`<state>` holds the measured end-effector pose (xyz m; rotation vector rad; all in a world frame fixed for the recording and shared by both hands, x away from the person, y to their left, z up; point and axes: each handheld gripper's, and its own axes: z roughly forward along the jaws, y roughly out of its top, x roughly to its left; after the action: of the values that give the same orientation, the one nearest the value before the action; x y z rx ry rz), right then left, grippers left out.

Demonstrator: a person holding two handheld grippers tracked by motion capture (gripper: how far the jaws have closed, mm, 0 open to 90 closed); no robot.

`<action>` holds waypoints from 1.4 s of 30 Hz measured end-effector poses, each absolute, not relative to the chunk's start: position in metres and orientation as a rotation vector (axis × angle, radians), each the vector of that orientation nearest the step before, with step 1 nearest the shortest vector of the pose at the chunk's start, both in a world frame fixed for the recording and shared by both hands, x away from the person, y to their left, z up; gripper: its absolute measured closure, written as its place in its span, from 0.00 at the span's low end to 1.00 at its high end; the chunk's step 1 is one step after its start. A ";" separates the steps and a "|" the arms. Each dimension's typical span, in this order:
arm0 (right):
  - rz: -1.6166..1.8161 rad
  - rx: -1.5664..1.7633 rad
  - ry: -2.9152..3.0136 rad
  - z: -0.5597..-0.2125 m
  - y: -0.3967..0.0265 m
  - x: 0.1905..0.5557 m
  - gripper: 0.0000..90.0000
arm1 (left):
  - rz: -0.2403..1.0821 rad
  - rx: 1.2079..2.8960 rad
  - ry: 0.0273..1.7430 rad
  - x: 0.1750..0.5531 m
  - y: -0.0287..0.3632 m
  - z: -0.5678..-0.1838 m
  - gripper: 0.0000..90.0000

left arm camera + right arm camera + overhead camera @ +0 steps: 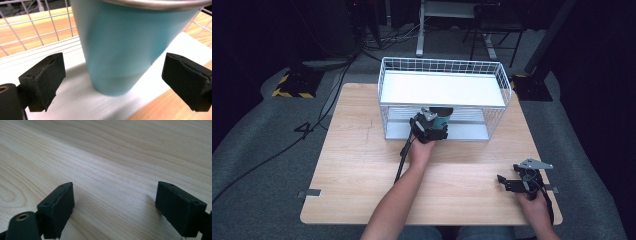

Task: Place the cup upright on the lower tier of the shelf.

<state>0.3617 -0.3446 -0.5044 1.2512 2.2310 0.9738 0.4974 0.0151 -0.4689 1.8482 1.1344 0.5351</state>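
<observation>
Placement looks done: in the high view the left gripper (430, 127) reaches into the lower tier of the wire rack (501, 87) at the table's (352, 165) far side, while the right gripper (511, 183) rests near the right edge, jaws spread. Left gripper view adds what the shelf hides: a teal cup (120, 47) standing upright on the white liner (82, 105), pads wide of it and apart. Right gripper view gives bare wood between spread jaws; what's left is backing the left hand out

The cup (117, 47) stands on the rack's (444, 90) lower shelf. The rack sits at the surface's (357, 165) far side.
</observation>
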 end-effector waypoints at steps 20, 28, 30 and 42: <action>0.989 1.220 2.264 -0.504 -0.346 0.366 0.17 | 0.546 1.790 1.097 0.428 0.066 -0.435 0.07; 0.989 1.220 2.264 -0.504 -0.346 0.366 0.17 | 0.530 1.797 1.053 0.395 0.086 -0.421 0.07; 0.992 1.211 2.270 -0.504 -0.346 0.367 0.17 | 0.533 1.800 1.049 0.389 0.090 -0.419 0.08; 0.994 1.209 2.273 -0.504 -0.346 0.368 0.17 | 0.514 1.846 0.989 0.350 0.115 -0.406 0.09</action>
<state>0.3684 -0.3458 -0.5044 1.2087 2.2734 0.9942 0.3503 0.1152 -0.4063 1.8458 0.9890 0.5138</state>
